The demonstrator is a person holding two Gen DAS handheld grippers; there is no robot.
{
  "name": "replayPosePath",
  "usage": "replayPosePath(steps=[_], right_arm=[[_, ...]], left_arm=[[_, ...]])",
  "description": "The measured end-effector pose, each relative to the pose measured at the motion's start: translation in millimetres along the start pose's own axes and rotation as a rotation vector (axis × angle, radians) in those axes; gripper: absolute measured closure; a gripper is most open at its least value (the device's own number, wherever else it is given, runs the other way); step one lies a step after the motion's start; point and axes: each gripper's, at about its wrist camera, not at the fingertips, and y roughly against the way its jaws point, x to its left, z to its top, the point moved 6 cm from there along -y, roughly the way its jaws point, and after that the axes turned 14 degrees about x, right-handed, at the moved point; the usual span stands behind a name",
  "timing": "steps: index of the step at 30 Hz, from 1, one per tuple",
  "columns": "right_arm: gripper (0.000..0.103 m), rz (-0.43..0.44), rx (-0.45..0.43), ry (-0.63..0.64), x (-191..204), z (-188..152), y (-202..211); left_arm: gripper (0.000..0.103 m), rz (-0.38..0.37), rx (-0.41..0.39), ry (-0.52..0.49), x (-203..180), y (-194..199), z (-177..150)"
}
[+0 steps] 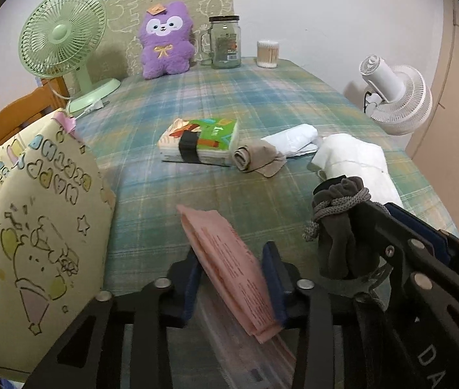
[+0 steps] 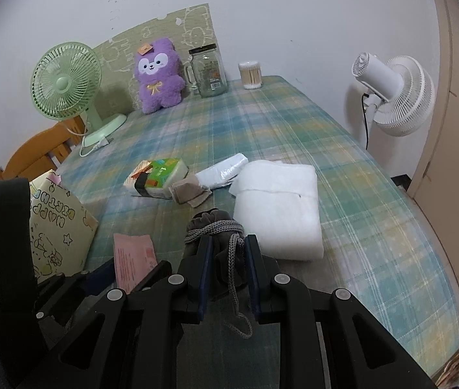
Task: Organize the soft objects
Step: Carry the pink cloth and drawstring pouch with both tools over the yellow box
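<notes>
Plaid table (image 1: 261, 97): your left gripper (image 1: 232, 269) clamps 1 pink packet (image 1: 229, 259) (tilted); your right gripper (image 2: 228, 259) clamps 1 grey pouch (image 2: 219, 236).

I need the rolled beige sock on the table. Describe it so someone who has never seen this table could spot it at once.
Start at the plaid tablecloth and find the green tissue pack with a black band near its middle. The rolled beige sock lies right beside that pack, touching the white plastic packet. It is the only tan, rolled cloth; its neighbours are white or printed.
</notes>
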Motion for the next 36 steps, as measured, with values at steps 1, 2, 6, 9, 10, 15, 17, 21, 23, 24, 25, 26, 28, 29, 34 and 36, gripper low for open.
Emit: replayPosePath(steps=[1,2,6,9,10,15,17,21,23,24,25,26,28,29,34,36], right_arm=[[0.08,0.001,-0.001,-0.005,-1,0,0],[0.08,0.003,-0.002,-0.008,-2,-1,1],[0.08,0.008,-0.009,-0.013,-3,1,5],[0.08,0.009,-0.017,-0.013,-3,3,9],[0.08,0.012,-0.02,-0.015,-3,3,11],[0.08,0.01,-0.042,-0.017,-2,7,22],[0.08,0.008,-0.05,-0.016,-2,8,27],[0.08,0.003,-0.068,-0.016,-1,10,37],[0.08,-0.001,-0.078,-0.016,0,11,42],[0.08,-0.002,-0.084,-0.016,1,12,46],[0.08,-0.003,-0.092,-0.015,2,12,50],[0.08,-0.004,-0.098,-0.014,2,13,53],[0.08,-0.008,-0.111,-0.014,5,14,61],[0.08,-0.009,-0.115,-0.014,5,14,63],[0.08,-0.021,-0.147,-0.015,10,18,83],[0.08,-0.027,-0.152,-0.019,11,19,88]], left_arm=[[0.076,0.005,-0.005,-0.005,-1,0,1],[0.08,0.004,-0.007,-0.009,-2,0,2],[0.087,0.004,-0.031,-0.013,-4,6,5],[0.09,-0.008,-0.048,-0.016,-5,12,8],[0.095,-0.008,-0.057,-0.023,-6,15,9],[0.095,-0.018,-0.085,-0.036,-9,27,13],[0.095,-0.021,-0.092,-0.038,-11,32,14],[0.095,-0.028,-0.105,-0.043,-12,41,16],[0.095,-0.03,-0.113,-0.048,-12,48,17],[0.095,-0.03,-0.118,-0.05,-12,51,17],[0.095,-0.03,-0.125,-0.053,-12,55,18],[0.095,-0.03,-0.129,-0.055,-13,58,18],[0.095,-0.036,-0.14,-0.059,-13,66,19],[0.095,-0.04,-0.142,-0.061,-13,69,19],[0.095,-0.051,-0.176,-0.071,-12,89,20],[0.095,-0.053,-0.187,-0.076,-12,95,20]])
